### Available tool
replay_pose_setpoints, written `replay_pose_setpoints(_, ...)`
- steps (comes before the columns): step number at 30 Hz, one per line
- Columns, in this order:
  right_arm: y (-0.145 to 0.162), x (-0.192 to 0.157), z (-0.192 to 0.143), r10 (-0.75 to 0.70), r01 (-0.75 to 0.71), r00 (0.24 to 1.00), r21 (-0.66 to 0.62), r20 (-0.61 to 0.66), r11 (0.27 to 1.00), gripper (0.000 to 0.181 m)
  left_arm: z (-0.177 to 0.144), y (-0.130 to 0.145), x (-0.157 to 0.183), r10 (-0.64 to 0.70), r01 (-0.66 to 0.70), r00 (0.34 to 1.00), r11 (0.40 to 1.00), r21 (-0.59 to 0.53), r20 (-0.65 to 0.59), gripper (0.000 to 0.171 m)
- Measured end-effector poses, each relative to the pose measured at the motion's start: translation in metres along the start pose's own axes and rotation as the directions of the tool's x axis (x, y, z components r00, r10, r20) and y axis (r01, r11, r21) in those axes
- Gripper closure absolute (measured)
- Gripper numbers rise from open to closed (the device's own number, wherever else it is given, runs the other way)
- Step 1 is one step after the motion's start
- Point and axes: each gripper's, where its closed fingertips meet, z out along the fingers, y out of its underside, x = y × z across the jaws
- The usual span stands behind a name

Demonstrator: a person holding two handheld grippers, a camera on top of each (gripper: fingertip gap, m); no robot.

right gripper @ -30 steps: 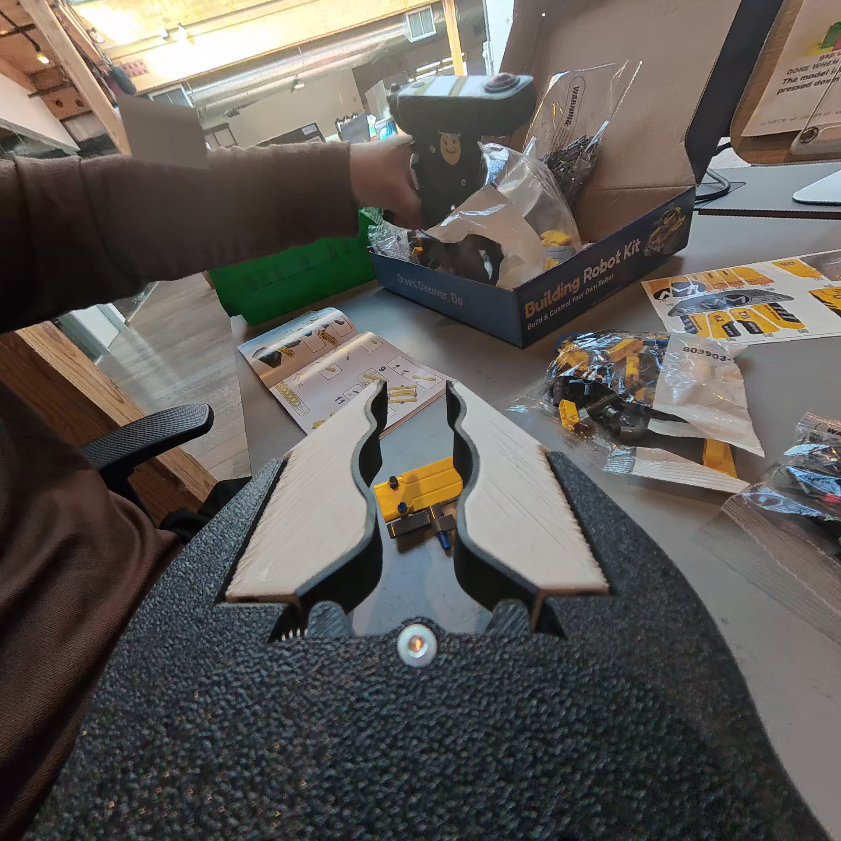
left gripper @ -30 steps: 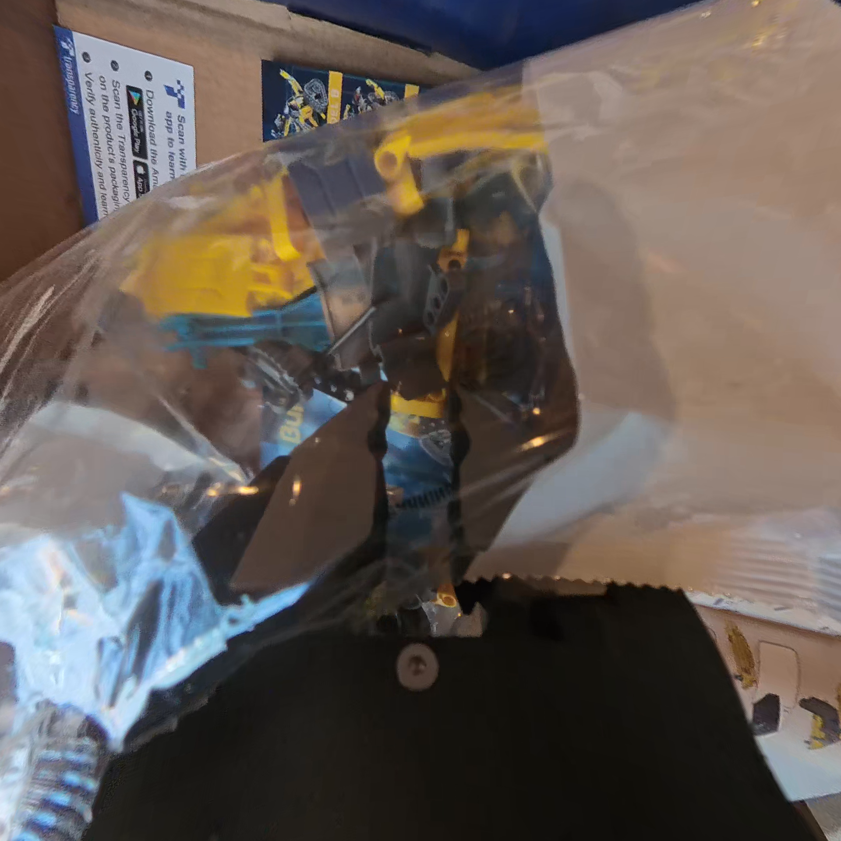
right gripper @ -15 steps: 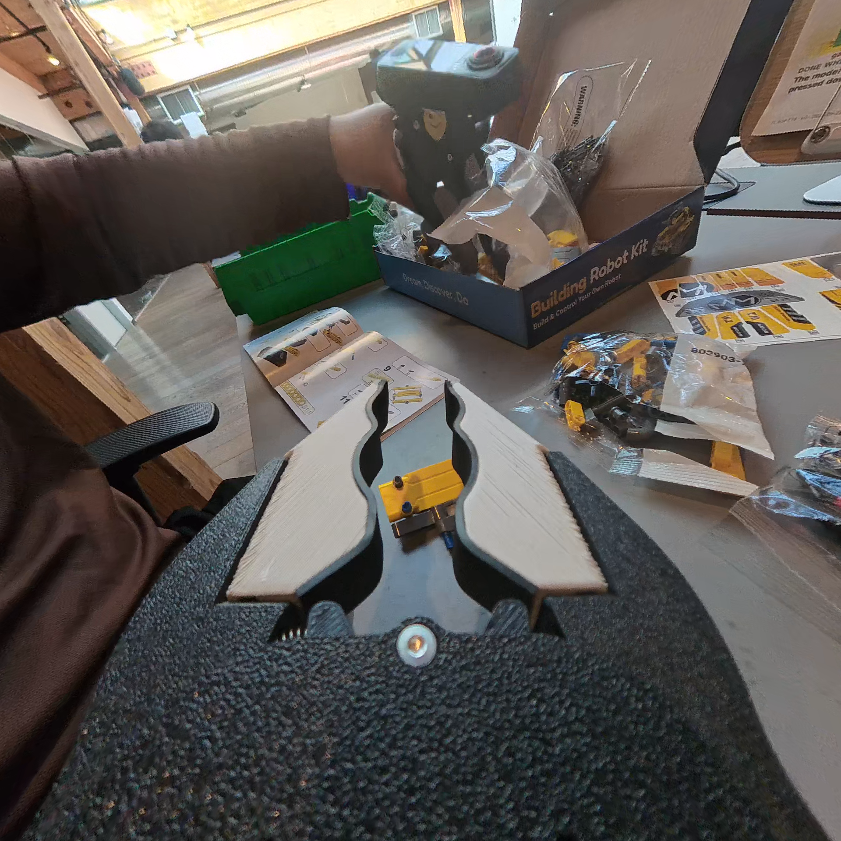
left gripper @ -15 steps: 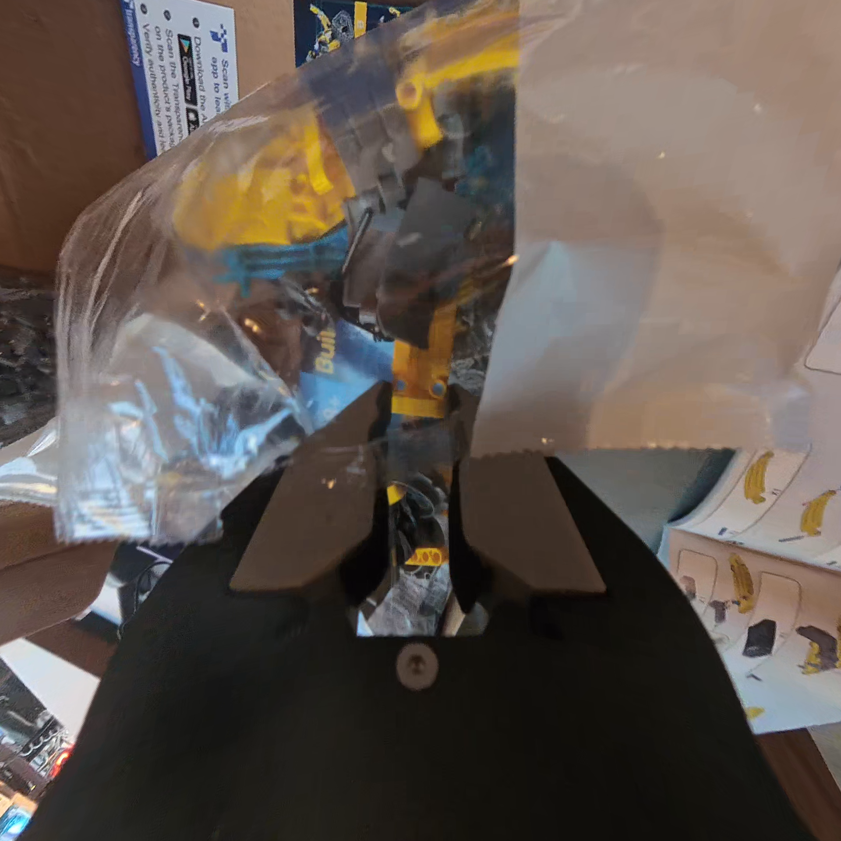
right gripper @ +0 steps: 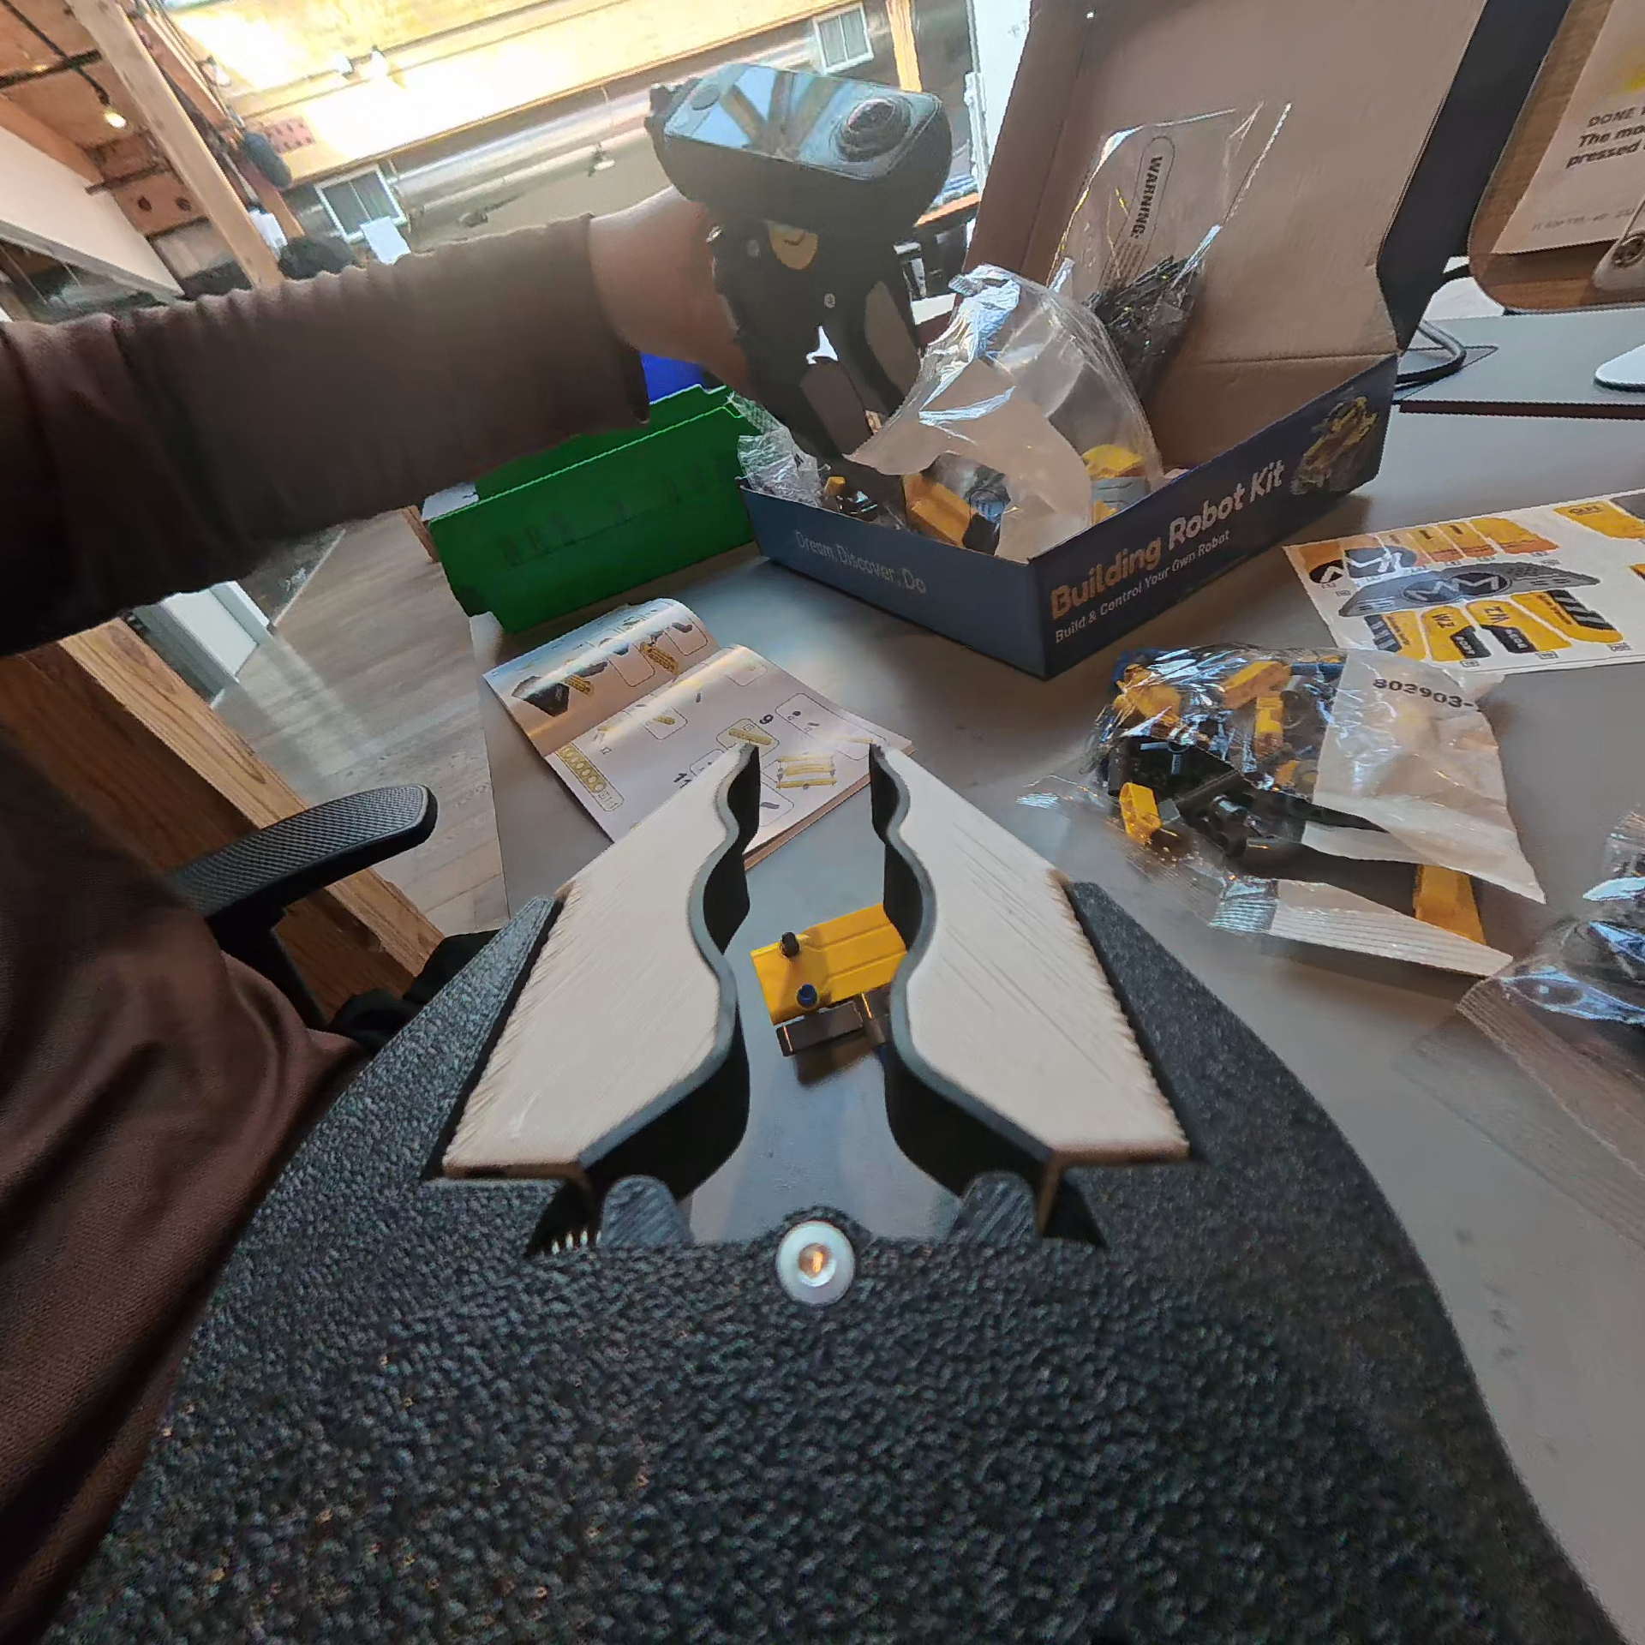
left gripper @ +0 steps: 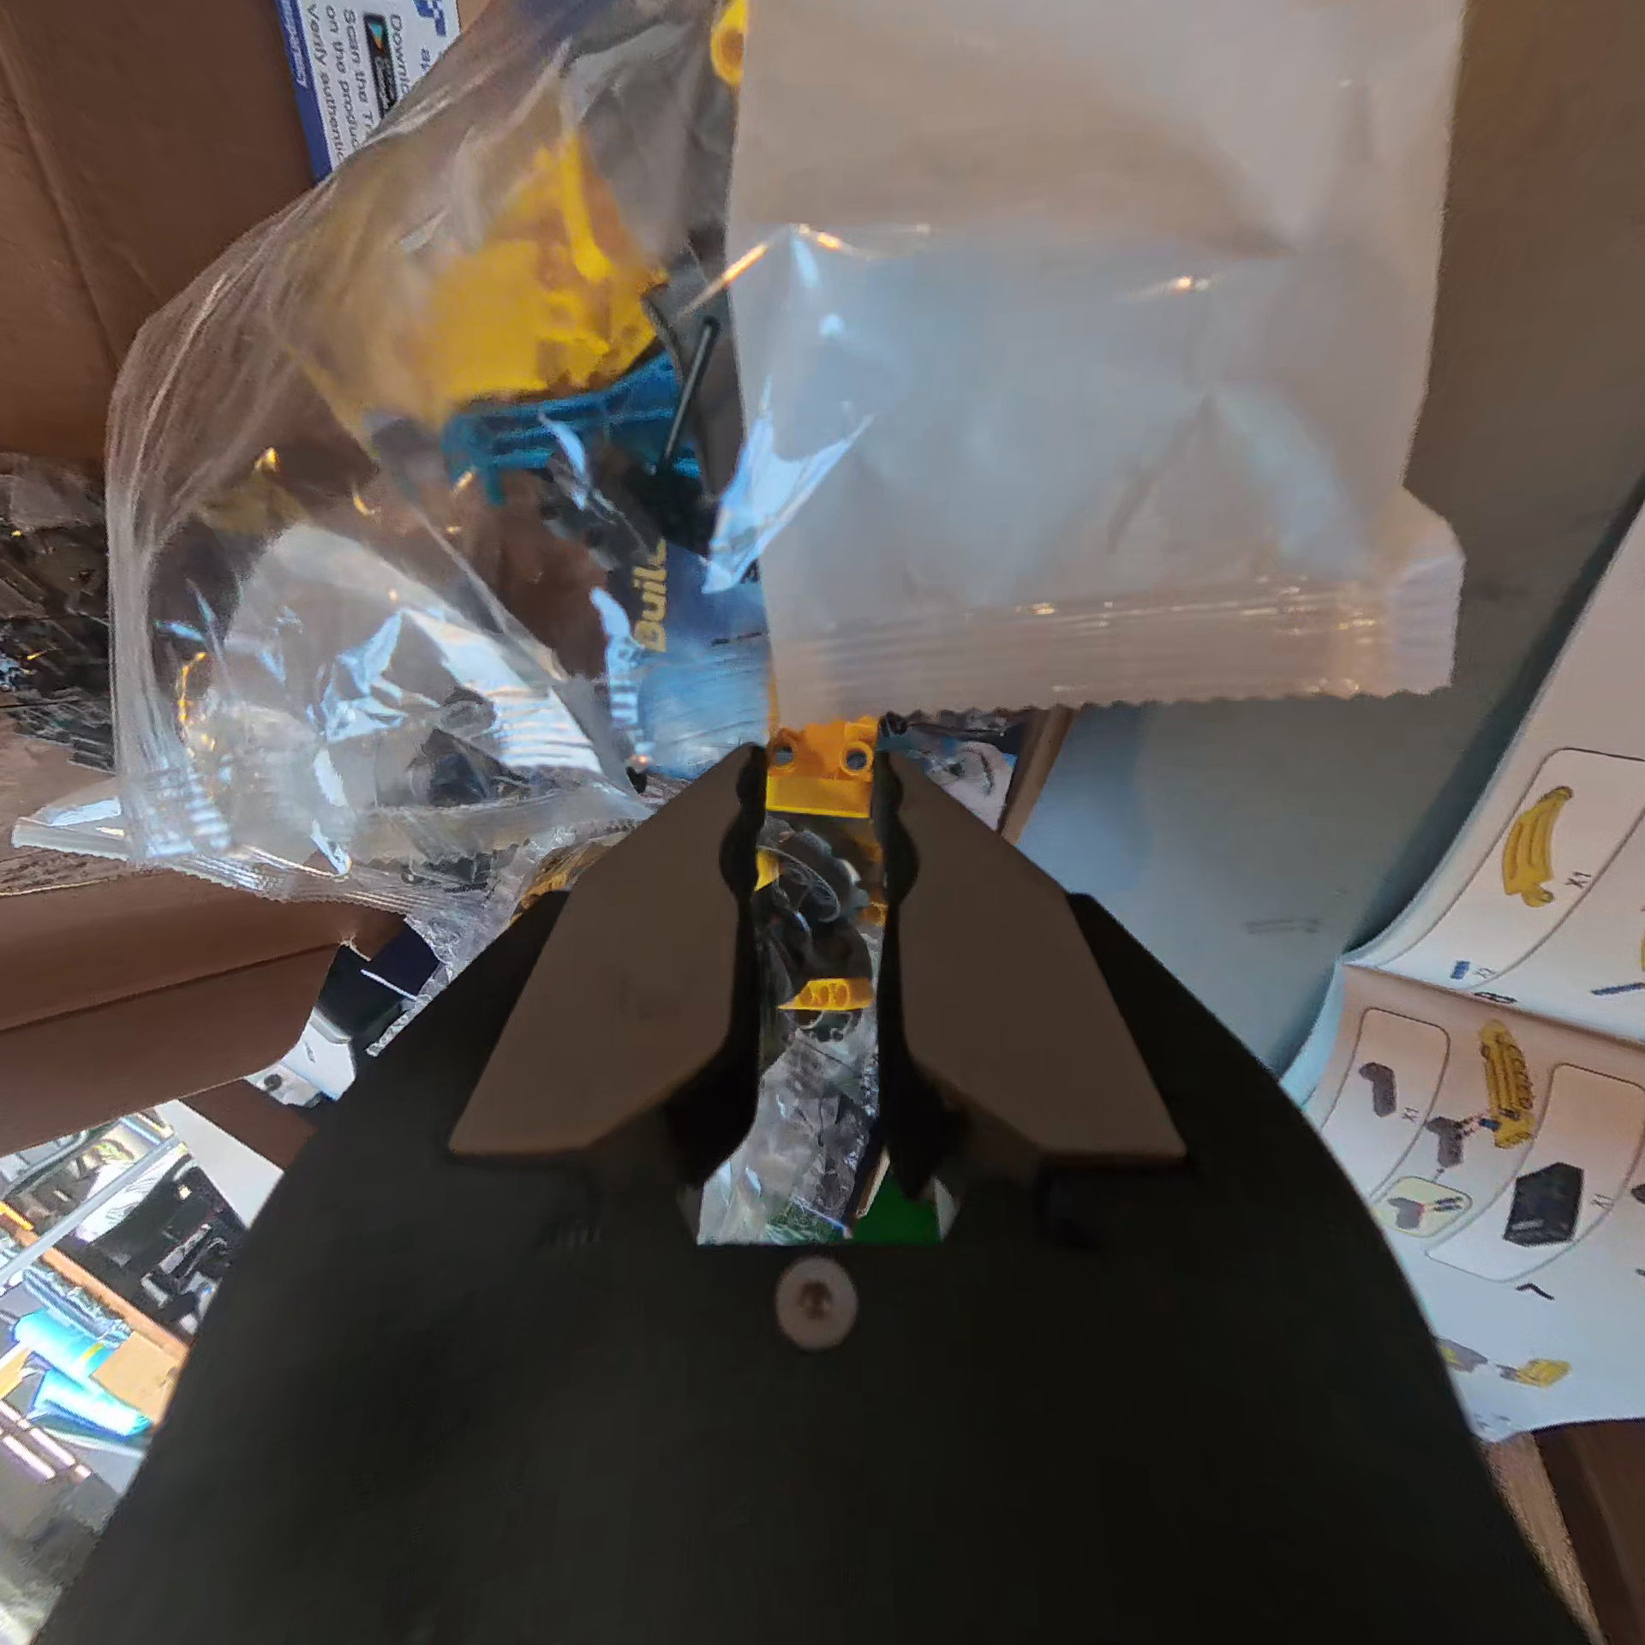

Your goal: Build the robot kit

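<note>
Grey surface (right gripper: pixel 1024 739) carries my blue kit box (right gripper: pixel 1157 570); above it my left tongs (left gripper: pixel 821 757) pinch a clear parts bag (left gripper: pixel 427 498), its contents blurred. Right tongs (right gripper: pixel 812 757) hover slightly parted, empty, over a yellow block (right gripper: pixel 832 966).

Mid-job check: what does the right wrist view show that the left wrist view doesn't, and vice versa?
Right wrist only: the open right gripper over a yellow part on the table, a green bin, a sticker sheet, a second parts bag. Left wrist only: a teal piece inside the clear bag. Both: the left gripper at that clear bag, and the cardboard box.
</note>
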Motion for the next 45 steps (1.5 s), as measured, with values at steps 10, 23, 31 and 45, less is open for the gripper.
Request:
replay_pose_setpoints(10,0.000,0.000,0.000,-0.001,0.001,1.000,0.003,-0.004,1.000,0.157,-0.020,0.011,-0.002,-0.023,0.022,0.999,0.999,0.042,0.022,0.150)
replay_pose_setpoints(23,0.000,-0.001,0.000,-0.009,0.009,1.000,0.001,0.002,1.000,0.157,-0.038,0.033,0.013,-0.225,0.251,0.945,0.964,0.085,-0.238,0.150)
replay_pose_setpoints(31,0.000,-0.001,0.000,-0.013,0.013,1.000,0.001,-0.002,1.000,0.157,-0.048,0.038,0.018,-0.276,0.323,0.908,0.940,0.109,-0.314,0.150)
replay_pose_setpoints(45,-0.006,0.003,-0.005,-0.055,0.057,0.997,0.043,-0.061,0.997,0.158,-0.118,-0.026,0.084,-0.107,0.240,0.931,0.899,0.366,-0.348,0.150)
